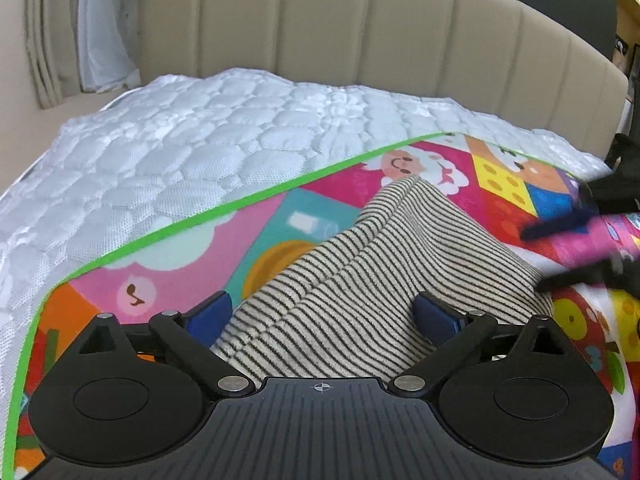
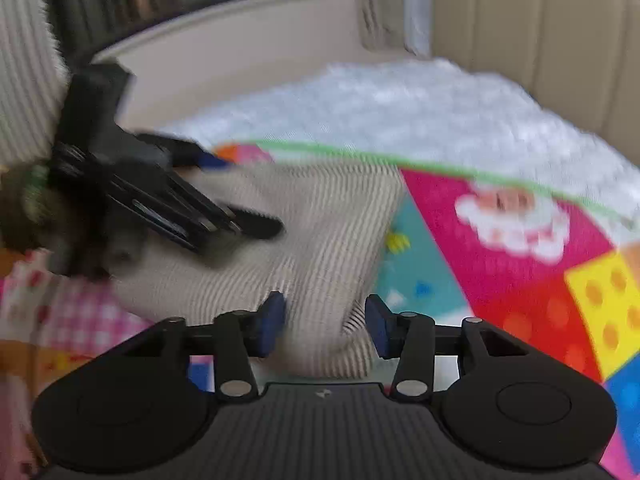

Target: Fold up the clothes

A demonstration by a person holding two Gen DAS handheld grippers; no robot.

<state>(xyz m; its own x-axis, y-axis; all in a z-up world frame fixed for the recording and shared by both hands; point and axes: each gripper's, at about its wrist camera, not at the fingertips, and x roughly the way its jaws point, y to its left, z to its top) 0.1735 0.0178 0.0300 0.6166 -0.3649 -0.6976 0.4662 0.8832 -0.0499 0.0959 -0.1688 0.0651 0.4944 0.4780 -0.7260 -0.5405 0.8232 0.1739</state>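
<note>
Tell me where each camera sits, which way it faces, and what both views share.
Left wrist: sits on the left gripper, looking forward over the striped garment toward the padded headboard; its own jaws stand wide open, and the right gripper blurs in at the right edge.
Right wrist: sits on the right gripper, facing the garment, the colourful mat and the white mattress; its jaws are open around a bunch of cloth, the left gripper at left.
Shared: garment, mat, mattress, headboard, each other's gripper.
</note>
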